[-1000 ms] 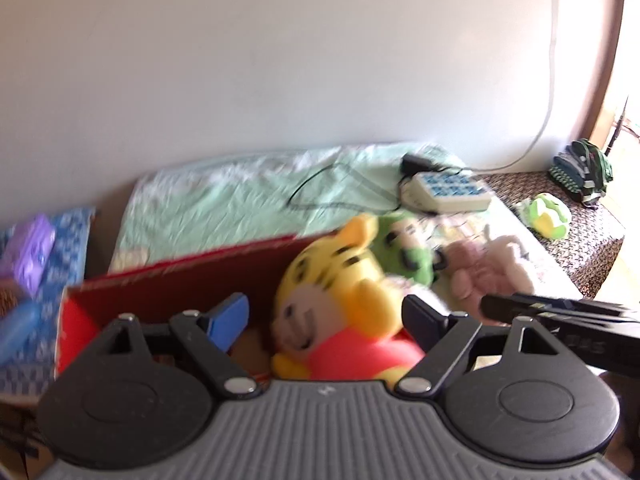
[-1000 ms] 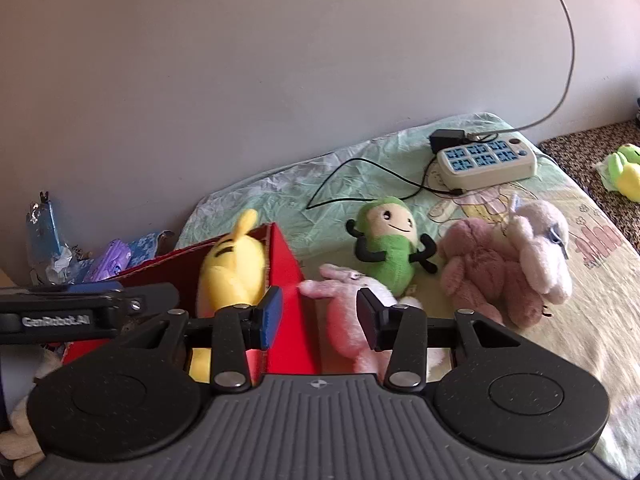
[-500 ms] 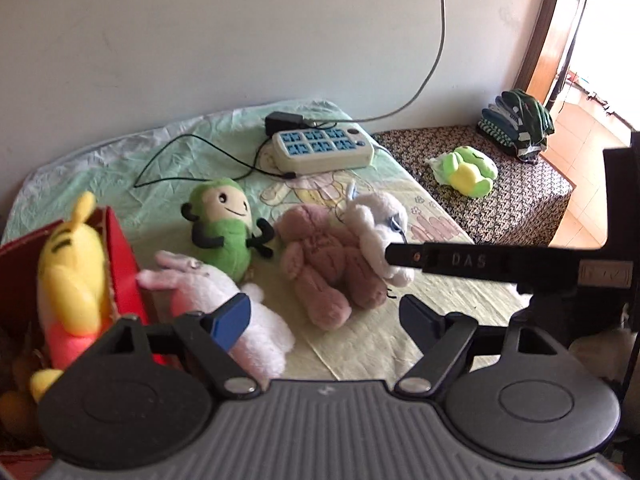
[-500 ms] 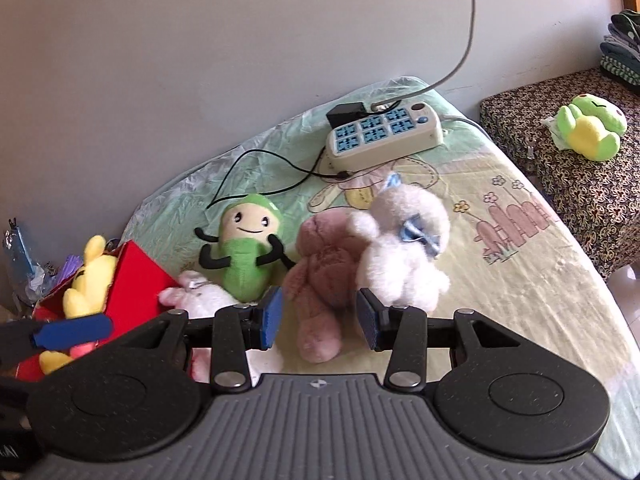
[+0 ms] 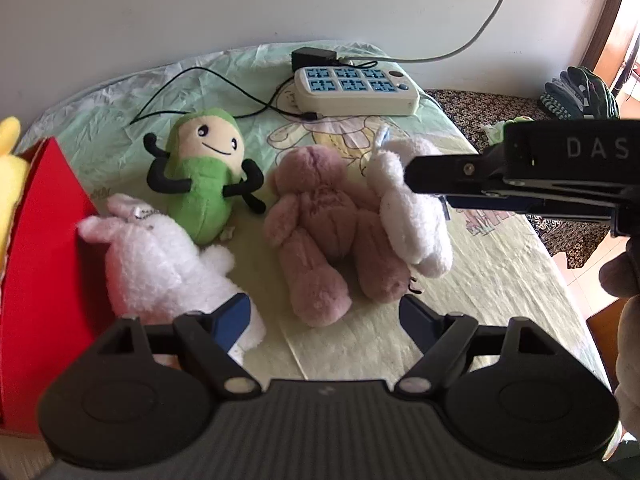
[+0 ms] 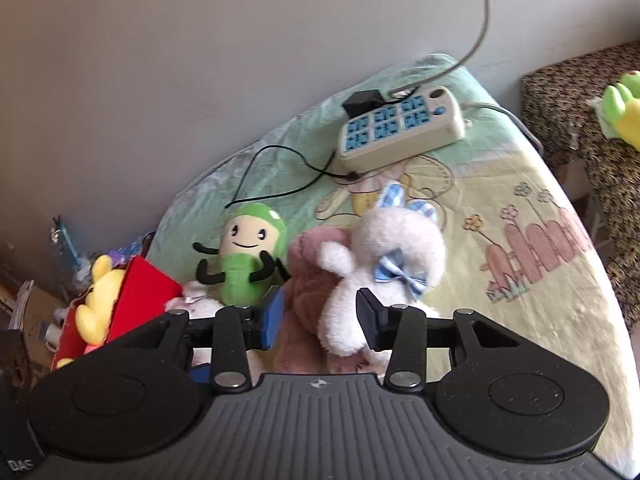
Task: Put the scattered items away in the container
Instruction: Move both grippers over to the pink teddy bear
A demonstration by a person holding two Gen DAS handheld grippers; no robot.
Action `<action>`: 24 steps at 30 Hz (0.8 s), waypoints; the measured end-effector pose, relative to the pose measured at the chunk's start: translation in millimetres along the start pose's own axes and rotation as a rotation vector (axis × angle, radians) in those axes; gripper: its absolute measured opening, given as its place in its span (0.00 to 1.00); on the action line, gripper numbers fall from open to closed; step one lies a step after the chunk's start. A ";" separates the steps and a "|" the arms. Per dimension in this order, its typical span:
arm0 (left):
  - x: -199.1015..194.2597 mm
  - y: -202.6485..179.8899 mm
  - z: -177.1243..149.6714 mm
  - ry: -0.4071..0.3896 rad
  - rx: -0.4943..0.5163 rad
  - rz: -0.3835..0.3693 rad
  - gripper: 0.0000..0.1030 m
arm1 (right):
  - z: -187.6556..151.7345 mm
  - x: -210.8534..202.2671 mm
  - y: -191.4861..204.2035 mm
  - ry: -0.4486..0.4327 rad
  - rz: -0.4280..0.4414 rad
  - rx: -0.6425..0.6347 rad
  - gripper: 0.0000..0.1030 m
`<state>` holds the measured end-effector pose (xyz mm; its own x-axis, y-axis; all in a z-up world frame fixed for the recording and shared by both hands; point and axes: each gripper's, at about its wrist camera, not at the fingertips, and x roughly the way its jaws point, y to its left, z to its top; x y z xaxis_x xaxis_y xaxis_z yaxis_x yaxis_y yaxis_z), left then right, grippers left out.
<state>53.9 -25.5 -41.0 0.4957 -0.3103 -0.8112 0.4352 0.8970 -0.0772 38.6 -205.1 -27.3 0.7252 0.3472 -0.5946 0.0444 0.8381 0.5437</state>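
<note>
So far only one toy shows inside the red box point(image 5: 44, 264) at the far left: a yellow plush point(image 5: 9, 168) pokes above its rim, and whatever else lies inside is hidden. Just beside the box wall on the bed point(image 5: 500, 280) lies a pale pink rabbit point(image 5: 160, 264), touching or nearly touching the red side. Next to it, a little farther back, lies the green smiling plush point(image 5: 204, 184) with black arms. To its right the dusty-pink bear point(image 5: 320, 232) lies on its back, and the white bunny point(image 5: 412, 216) with a blue checked bow leans against the bear's side. A power strip point(image 5: 356, 88) and its cables lie behind them, near the wall. A green frog toy point(image 6: 624, 112) sits well apart on the patterned seat at the right. The left tool point(image 5: 324, 320) hangs wide and empty above the bed, between the rabbit and the bear. The right tool point(image 6: 320, 320) is narrower and closing, with the white bunny and part of the bear between its jaws, though the pads do not yet seem to press. By this reading four plush toys on the bed, and perhaps the frog, remain to be boxed, so the task looks early.
</note>
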 end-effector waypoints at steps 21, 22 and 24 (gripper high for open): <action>68.3 11.7 32.0 0.051 -0.070 -0.021 0.81 | 38.2 123.4 32.4 0.247 -0.140 -0.330 0.39; 70.5 12.9 33.1 0.054 -0.075 -0.024 0.81 | 38.1 126.2 35.0 0.249 -0.153 -0.353 0.43; 74.1 16.3 34.0 0.055 -0.086 -0.027 0.82 | 38.6 131.4 38.6 0.258 -0.171 -0.379 0.50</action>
<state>123.4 -44.6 -82.6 0.4416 -0.3192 -0.8385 0.3805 0.9130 -0.1472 162.2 -143.4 -61.6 0.5332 0.2437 -0.8101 -0.1394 0.9698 0.2000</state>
